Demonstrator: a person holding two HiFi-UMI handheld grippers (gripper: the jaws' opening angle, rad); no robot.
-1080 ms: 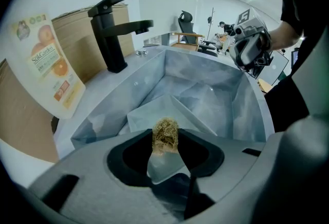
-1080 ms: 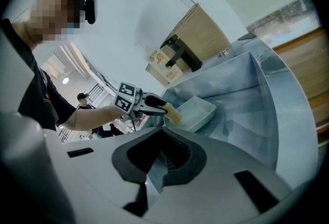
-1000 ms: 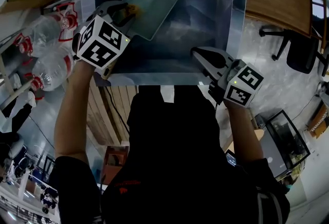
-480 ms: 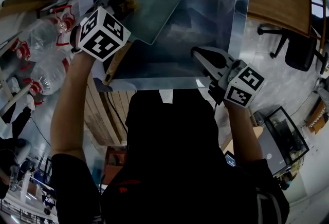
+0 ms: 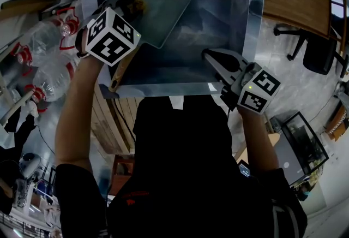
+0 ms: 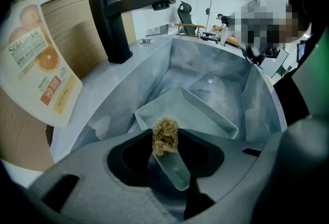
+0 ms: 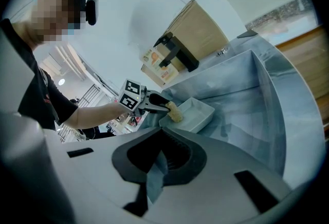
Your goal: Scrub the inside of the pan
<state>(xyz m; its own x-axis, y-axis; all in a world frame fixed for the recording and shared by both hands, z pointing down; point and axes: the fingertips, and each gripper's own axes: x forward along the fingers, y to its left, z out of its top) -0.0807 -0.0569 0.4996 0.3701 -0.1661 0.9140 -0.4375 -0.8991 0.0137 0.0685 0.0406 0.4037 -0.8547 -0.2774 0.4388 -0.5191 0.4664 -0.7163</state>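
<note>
Overhead, the pan (image 5: 163,10) lies in the sink (image 5: 232,18), toward its 11 o'clock corner. The left claw (image 5: 131,10) holds a fibrous scrubber (image 5: 139,7) at the pan's 9 o'clock rim, and the right claw (image 5: 211,62) hovers by the sink's 5 o'clock edge.

Left gripper view: jaws clamped on the scrubber, pan just beyond at 12 o'clock.

Right gripper view: jaws together, nothing between.

Scrubbing looks barely begun; the pan's floor is yet to do.
</note>
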